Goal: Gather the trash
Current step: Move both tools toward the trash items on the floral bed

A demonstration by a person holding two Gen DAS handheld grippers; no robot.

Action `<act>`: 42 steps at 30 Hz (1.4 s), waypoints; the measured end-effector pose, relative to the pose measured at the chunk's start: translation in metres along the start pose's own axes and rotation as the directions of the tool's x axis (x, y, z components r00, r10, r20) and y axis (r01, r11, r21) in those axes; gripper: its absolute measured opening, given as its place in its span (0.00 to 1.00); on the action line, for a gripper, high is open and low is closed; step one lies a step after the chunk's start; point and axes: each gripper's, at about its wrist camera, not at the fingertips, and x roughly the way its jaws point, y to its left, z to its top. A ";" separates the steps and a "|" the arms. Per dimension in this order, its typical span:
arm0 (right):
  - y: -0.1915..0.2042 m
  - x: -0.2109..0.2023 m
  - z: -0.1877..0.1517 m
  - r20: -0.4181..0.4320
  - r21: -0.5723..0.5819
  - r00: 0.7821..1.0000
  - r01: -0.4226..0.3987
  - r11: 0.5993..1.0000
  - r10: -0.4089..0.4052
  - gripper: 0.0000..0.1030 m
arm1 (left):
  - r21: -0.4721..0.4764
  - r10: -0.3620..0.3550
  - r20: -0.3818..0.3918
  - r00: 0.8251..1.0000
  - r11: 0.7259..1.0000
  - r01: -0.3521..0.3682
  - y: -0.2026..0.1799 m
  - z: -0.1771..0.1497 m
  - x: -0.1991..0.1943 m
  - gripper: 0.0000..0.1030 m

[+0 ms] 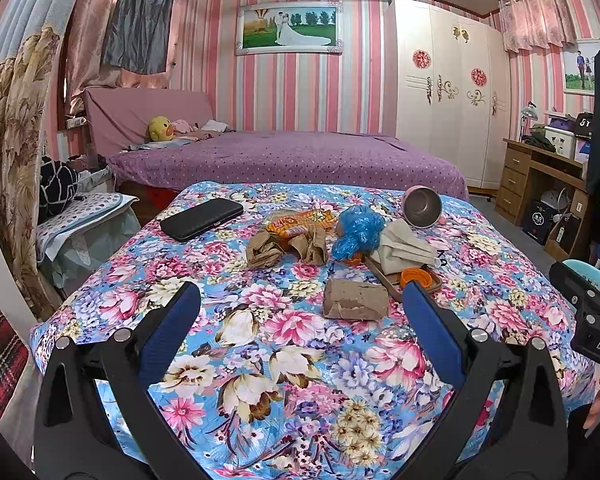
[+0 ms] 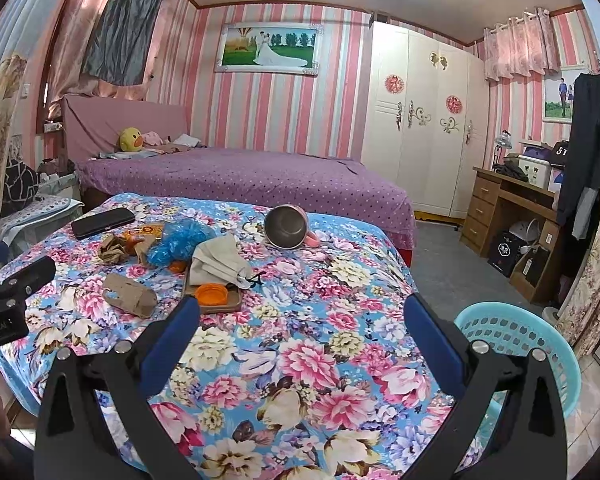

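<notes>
Trash lies on the floral cloth (image 1: pixel 284 360) of the table: a brown crumpled paper wad (image 1: pixel 355 300) nearest me, more crumpled brown paper (image 1: pixel 286 246), an orange snack wrapper (image 1: pixel 300 221) and a blue plastic bag (image 1: pixel 358 232). My left gripper (image 1: pixel 300 300) is open, hovering just short of the wad, nothing between its fingers. The right gripper (image 2: pixel 300 316) is open too, over bare cloth right of the wad (image 2: pixel 130 294). A turquoise basket (image 2: pixel 520 344) stands on the floor at the table's right edge.
A black phone case (image 1: pixel 201 219), a tipped pink metal cup (image 1: pixel 422 206), a folded beige cloth (image 1: pixel 404 250) and an orange lid (image 1: pixel 416 278) on a brown tray also lie on the table. Behind is a purple bed (image 1: pixel 284 160); a wooden desk (image 1: pixel 540 180) stands right.
</notes>
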 end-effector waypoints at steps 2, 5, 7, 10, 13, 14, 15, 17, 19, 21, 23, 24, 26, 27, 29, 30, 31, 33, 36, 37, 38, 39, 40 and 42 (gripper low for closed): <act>0.000 0.000 0.000 -0.001 0.000 1.000 0.001 1.000 -0.001 0.96 | 0.001 0.001 0.000 1.000 1.000 -0.001 0.000 0.000 0.000 0.95; 0.000 0.000 0.000 0.000 0.001 1.000 0.000 1.000 0.000 0.96 | 0.000 0.001 0.001 1.000 1.000 -0.001 0.000 0.000 0.000 0.95; 0.000 0.000 0.000 0.000 0.001 1.000 0.002 1.000 -0.002 0.96 | 0.000 0.001 0.001 1.000 1.000 -0.001 0.000 0.000 0.000 0.95; 0.000 0.000 0.000 0.000 0.000 1.000 0.003 1.000 -0.003 0.96 | -0.001 0.000 0.000 1.000 1.000 0.000 0.000 0.000 0.000 0.95; -0.001 -0.001 0.000 0.000 0.001 1.000 0.002 1.000 -0.002 0.96 | 0.000 0.001 0.001 1.000 1.000 -0.001 0.000 0.000 0.000 0.95; -0.001 -0.001 0.000 -0.001 0.000 1.000 0.002 1.000 -0.002 0.96 | 0.000 0.001 0.002 1.000 1.000 -0.001 0.000 0.000 0.000 0.95; -0.001 -0.001 0.000 -0.001 0.000 1.000 0.002 1.000 -0.002 0.96 | 0.000 0.001 0.001 1.000 1.000 -0.001 0.000 0.000 0.000 0.95; -0.001 -0.001 0.000 0.000 0.001 1.000 0.002 1.000 -0.002 0.96 | 0.000 0.000 0.001 1.000 1.000 0.000 0.000 0.000 0.000 0.95; -0.002 -0.001 0.001 0.002 0.001 1.000 0.003 1.000 -0.003 0.96 | -0.001 0.000 0.000 1.000 1.000 0.000 0.000 0.000 0.000 0.95; -0.003 -0.001 0.000 0.001 0.002 1.000 0.005 1.000 -0.005 0.96 | -0.001 0.001 0.001 1.000 1.000 -0.001 0.000 0.000 0.000 0.95; -0.004 -0.001 0.000 0.000 0.003 1.000 0.005 1.000 -0.005 0.96 | -0.001 0.000 0.001 1.000 1.000 0.000 0.000 0.000 0.000 0.95; -0.005 -0.001 0.000 0.000 0.003 1.000 0.005 1.000 -0.005 0.96 | -0.001 0.000 0.001 1.000 1.000 0.000 0.000 0.000 0.000 0.95; -0.004 -0.001 0.000 0.001 0.002 1.000 0.005 1.000 -0.005 0.96 | -0.001 0.000 0.001 1.000 1.000 0.000 0.000 0.000 0.000 0.95; -0.004 -0.001 0.000 0.001 0.002 1.000 0.005 1.000 -0.005 0.96 | -0.002 0.000 0.000 1.000 1.000 0.000 0.000 0.000 0.000 0.95; -0.004 -0.001 0.000 0.001 0.001 1.000 0.005 1.000 -0.005 0.96 | -0.002 0.000 0.001 1.000 1.000 0.000 0.000 0.000 0.000 0.95; -0.004 -0.001 0.000 0.001 0.002 1.000 0.005 1.000 -0.005 0.96 | -0.001 0.001 0.002 1.000 1.000 -0.001 0.000 0.000 0.000 0.95; -0.005 -0.001 0.000 0.002 0.003 1.000 0.005 1.000 -0.005 0.96 | -0.001 0.000 0.001 1.000 1.000 0.000 0.000 0.000 0.000 0.95; -0.004 -0.001 0.000 0.002 0.004 1.000 0.005 1.000 -0.005 0.96 | -0.002 0.000 0.001 1.000 1.000 0.000 0.001 0.000 0.000 0.95; -0.004 -0.001 0.000 0.002 0.001 1.000 0.007 1.000 -0.007 0.96 | -0.002 0.000 0.002 1.000 1.000 0.000 0.001 0.000 0.000 0.95; -0.005 -0.001 0.000 0.002 0.001 1.000 0.008 1.000 -0.008 0.96 | -0.002 0.000 0.002 1.000 1.000 0.000 0.001 0.000 0.000 0.95; -0.005 -0.001 -0.001 0.002 0.001 1.000 0.009 1.000 -0.009 0.96 | -0.003 -0.001 0.002 1.000 1.000 0.001 0.001 0.000 0.000 0.95; -0.005 -0.001 -0.001 0.001 0.001 1.000 0.008 1.000 -0.008 0.96 | -0.003 -0.001 0.002 1.000 1.000 0.001 0.001 0.000 0.000 0.95; -0.005 -0.001 -0.001 0.001 0.001 1.000 0.008 1.000 -0.008 0.96 | -0.003 -0.001 0.001 1.000 1.000 0.001 0.001 0.000 0.000 0.95; -0.005 -0.001 -0.001 0.002 0.001 1.000 0.008 1.000 -0.008 0.96 | -0.002 0.000 0.002 1.000 1.000 0.000 0.001 0.000 -0.001 0.95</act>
